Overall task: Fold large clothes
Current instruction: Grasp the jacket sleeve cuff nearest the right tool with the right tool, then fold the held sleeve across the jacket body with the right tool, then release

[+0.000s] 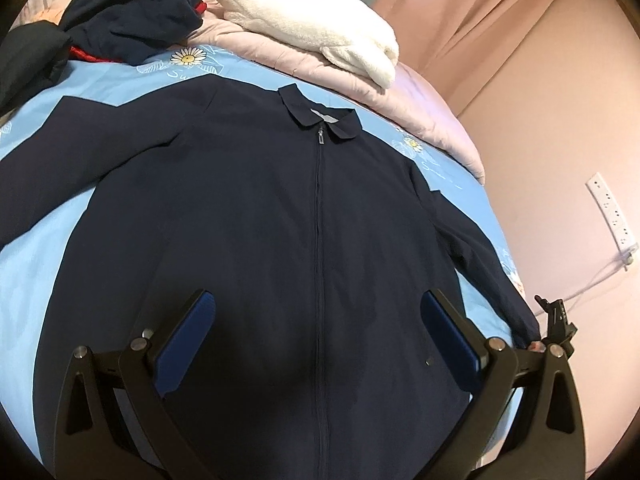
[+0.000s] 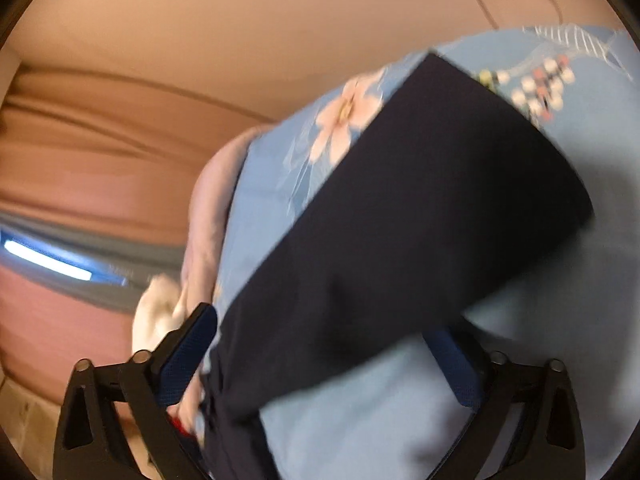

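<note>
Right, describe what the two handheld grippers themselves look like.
The left gripper and right gripper look alike: black plastic linkage arms with triangular cut-outs, silver round pivot pins, and flat rectangular fingers faced with blue textured pads. No cables, markings or sleeves show.

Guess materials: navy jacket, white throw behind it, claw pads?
Navy jacket: thin woven cloth, matte, faint creases; probably cotton or nylom blend, metal-looking zipper pull.
White throw: fleece or sherpa, by its fuzzy nap.
Left claw pads: blue, dimpled texture in the right wrist view; likely rubber or foam.
</note>
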Demonstrator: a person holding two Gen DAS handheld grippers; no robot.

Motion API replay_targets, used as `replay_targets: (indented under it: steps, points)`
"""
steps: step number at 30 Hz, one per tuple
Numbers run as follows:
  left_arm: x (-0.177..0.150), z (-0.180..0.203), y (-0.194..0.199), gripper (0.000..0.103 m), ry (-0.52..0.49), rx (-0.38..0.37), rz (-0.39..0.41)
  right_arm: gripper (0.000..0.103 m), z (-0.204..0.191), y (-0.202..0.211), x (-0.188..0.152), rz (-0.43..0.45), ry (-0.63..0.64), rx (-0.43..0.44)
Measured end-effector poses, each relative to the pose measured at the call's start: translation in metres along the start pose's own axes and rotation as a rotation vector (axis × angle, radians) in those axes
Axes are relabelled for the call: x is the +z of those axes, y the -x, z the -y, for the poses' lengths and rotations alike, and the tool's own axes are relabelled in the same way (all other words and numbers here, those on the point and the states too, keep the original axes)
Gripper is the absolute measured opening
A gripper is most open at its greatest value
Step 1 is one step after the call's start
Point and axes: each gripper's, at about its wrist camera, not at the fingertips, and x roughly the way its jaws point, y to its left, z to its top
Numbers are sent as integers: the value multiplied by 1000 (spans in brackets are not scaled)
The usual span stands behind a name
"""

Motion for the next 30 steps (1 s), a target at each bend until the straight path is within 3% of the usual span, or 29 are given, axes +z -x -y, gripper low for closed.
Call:
replay_targets:
  steps: [1,3,6,13,16,20,23,25,26,30]
  points:
    - [2,0,-2,102,-2,11,2,70,-1,-4,4,-8,-1,-30]
    - [7,-2,-8,102,-7,32,-3,23,0,-4,5,-36,13,-80]
    - [13,-12,-12,102,4,63,-12,7,-16,6,8,-14,66,-113]
    - [18,-54,-4,102,97,70,-20,6,-170,53,-14,131,566,-149]
    - [16,-70,6,102,132,56,-14,6,-261,37,-63,165,802,-194]
    - [14,-96,22,102,176,49,13,6,-354,-3,-179,141,1193,-194]
    - [14,-119,31,102,217,73,30,6,-380,-42,-288,78,1474,-187]
    - [13,-133,33,102,245,76,31,6,-382,-66,-342,15,1590,-166]
    - [13,-141,35,102,259,81,31,6,-377,-80,-383,-32,1664,-162]
    - [9,-160,38,102,286,108,29,6,-338,-129,-470,-163,1865,-213]
